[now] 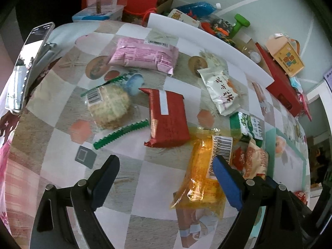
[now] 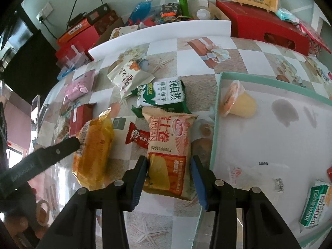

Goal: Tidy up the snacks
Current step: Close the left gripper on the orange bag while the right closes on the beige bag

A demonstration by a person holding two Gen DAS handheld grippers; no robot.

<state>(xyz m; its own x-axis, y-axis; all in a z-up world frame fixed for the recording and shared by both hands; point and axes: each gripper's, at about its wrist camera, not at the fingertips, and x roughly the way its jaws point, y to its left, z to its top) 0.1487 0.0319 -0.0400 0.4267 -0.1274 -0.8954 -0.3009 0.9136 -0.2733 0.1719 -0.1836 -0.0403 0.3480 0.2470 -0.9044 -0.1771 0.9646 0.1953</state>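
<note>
My right gripper (image 2: 169, 162) is shut on a beige-and-orange snack packet (image 2: 170, 145), beside the mint rim of a white tray (image 2: 215, 112). In the tray lie a jelly cup (image 2: 238, 101) and a green-white packet (image 2: 315, 205). My left gripper (image 1: 166, 164) is open over bare tablecloth. Its right finger (image 1: 226, 178) overlaps a yellow packet (image 1: 203, 178); in the right wrist view one black finger (image 2: 56, 151) touches that yellow packet (image 2: 93, 151). A red packet (image 1: 168, 118) and a round rice cake (image 1: 110, 105) lie just beyond the left gripper.
More snacks lie on the patterned tablecloth: a pink packet (image 1: 145, 54), a white packet (image 1: 222, 91), a green biscuit packet (image 2: 164, 97) and a small red packet (image 2: 139, 137). A phone (image 1: 29, 62) stands at the left. A white board (image 1: 207, 41) and boxes line the back.
</note>
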